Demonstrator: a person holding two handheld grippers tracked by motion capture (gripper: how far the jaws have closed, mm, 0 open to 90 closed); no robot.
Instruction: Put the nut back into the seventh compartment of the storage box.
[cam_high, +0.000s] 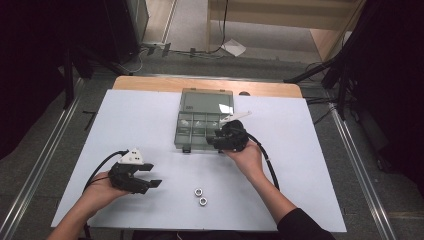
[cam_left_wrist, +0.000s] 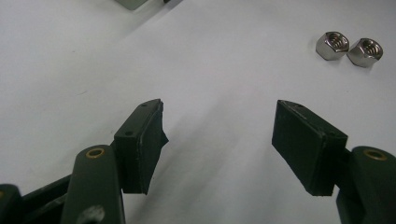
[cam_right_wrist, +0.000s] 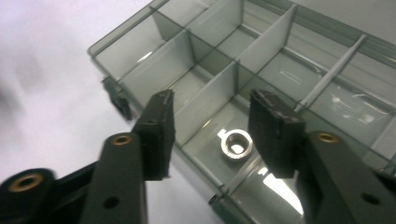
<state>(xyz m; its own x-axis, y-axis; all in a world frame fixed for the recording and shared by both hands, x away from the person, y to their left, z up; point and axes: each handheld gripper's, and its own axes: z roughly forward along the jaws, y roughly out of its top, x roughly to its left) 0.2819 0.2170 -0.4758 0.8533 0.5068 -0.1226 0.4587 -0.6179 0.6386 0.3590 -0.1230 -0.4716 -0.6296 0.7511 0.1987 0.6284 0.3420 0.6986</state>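
Note:
Two steel hex nuts (cam_high: 200, 196) lie side by side on the white table near its front edge; the left gripper view shows them (cam_left_wrist: 348, 47) at upper right. My left gripper (cam_high: 149, 174) rests open to their left, with nothing between its jaws (cam_left_wrist: 219, 144). A clear grey compartment box (cam_high: 186, 122) stands open at the table's middle back. My right gripper (cam_high: 216, 140) hovers open over the box's front right corner. Below its jaws a single nut (cam_right_wrist: 236, 144) lies on the floor of a front compartment (cam_right_wrist: 205, 140).
The box's lid (cam_high: 207, 102) lies folded back toward the far side. Dividers (cam_right_wrist: 271, 42) split the box into several cells. A wooden strip (cam_high: 150, 83) runs along the table's far edge. Cables trail from both grippers.

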